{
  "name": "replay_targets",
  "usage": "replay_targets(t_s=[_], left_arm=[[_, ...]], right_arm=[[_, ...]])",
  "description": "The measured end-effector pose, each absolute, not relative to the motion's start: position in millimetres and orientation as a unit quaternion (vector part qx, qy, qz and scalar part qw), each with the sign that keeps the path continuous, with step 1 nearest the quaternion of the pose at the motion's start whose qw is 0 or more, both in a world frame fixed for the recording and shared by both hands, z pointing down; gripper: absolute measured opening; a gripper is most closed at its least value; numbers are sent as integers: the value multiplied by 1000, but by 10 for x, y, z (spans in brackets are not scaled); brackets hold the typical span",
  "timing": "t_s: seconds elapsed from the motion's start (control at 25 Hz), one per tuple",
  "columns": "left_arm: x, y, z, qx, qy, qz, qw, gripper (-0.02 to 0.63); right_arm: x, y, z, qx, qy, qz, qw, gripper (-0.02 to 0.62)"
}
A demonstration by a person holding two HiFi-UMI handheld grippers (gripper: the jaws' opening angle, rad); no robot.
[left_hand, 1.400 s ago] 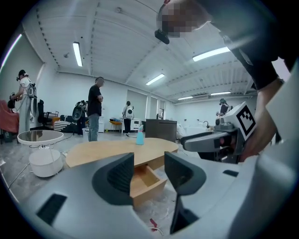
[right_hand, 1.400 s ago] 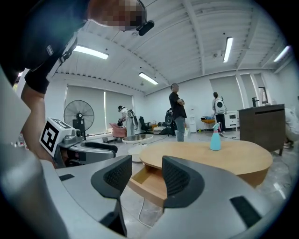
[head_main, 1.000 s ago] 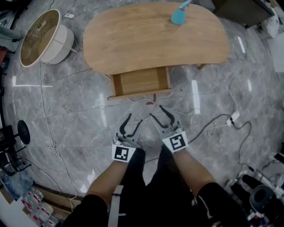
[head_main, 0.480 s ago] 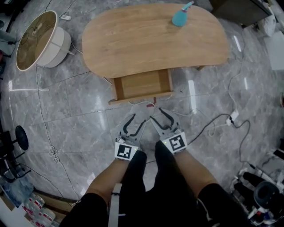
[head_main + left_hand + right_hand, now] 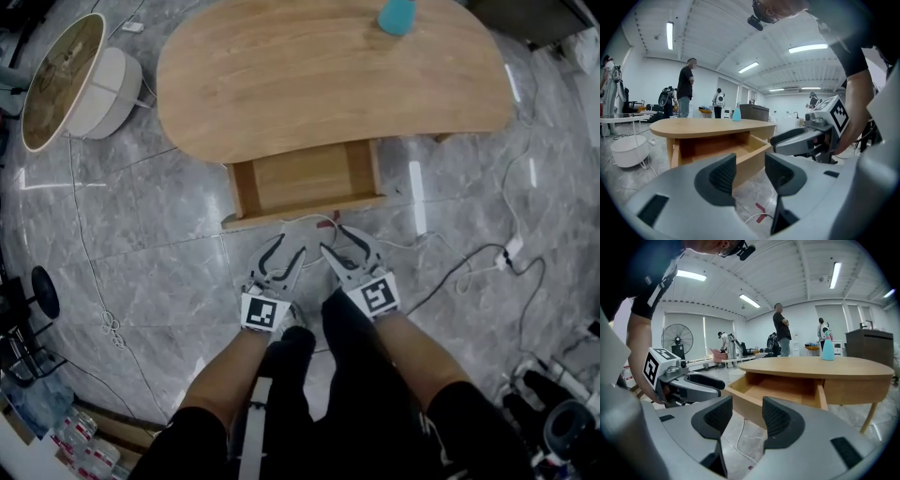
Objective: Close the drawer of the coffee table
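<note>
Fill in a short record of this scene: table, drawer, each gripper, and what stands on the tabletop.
Coffee table: oval wooden top
Drawer: pulled out toward the person, nothing visible inside
Left gripper: jaws apart, nothing between them, short of the drawer front
Right gripper: jaws apart, nothing between them, beside the left gripper
On tabletop: blue bottle near the far edge
Task state: drawer not yet closed

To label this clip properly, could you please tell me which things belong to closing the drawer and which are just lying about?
For the job: open drawer, coffee table, left claw, right claw (both open, empty).
Lying about: blue bottle on the tabletop, round white tub, floor cables.
</note>
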State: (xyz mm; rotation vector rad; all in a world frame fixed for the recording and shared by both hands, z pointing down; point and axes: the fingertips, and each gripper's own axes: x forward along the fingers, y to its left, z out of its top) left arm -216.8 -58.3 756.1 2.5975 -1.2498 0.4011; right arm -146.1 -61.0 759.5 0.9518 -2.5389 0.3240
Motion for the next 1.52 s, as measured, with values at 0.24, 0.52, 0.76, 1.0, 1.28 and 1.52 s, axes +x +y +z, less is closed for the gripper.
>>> replay_targets(t_s=[0.24,0.52,0.76,1.0,1.28,1.52], left_arm=[[-2105,-762,8016,890,-422,141,103,184],[-2091,-891,8214,892,-420,135,94,184],[-2045,-925,8296,894,-417,136,92,178],[-2031,-1014,8271,898,-410,141,75,130],[-2043,-1177,8150,891,-429,121,81,130],[-2070,-1411,8081,882,-452,100,86,130]], right_arm=[[-1511,-725,8089,317,-916,114,219,199],[-1484,-863,8374,317,-915,121,217,199],[-1512,-921,8493,323,-912,120,224,193],[-1458,-1026,8482,330,-912,124,211,178],[-1446,-1220,8288,349,-912,138,168,179],[-1542,-1413,8109,348,-920,117,139,179]])
